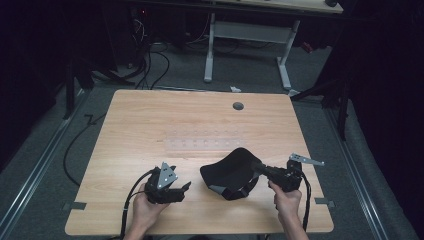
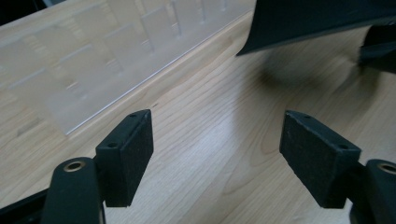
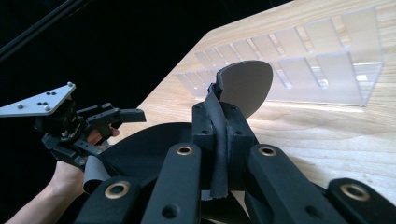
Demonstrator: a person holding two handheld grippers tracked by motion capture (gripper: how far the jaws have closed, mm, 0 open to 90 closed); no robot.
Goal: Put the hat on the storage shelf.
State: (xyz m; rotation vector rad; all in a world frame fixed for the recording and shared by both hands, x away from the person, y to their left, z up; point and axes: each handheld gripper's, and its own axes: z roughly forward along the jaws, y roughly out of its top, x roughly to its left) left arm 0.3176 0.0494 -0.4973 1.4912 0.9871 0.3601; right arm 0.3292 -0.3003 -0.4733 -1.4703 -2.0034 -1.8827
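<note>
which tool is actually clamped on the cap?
The right tool: its pads pinch the black cap by its edge. The left tool is open, above bare table.

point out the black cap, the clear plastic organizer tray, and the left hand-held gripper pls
black cap (image 1: 230, 170): high view, on the crown's top.
clear plastic organizer tray (image 2: 93, 60): left gripper view, on its ribbed clear surface.
left hand-held gripper (image 2: 217, 158): left gripper view, midway between its two open pads.

No readable text, labels, brands, numbers or signs on anything in view.
</note>
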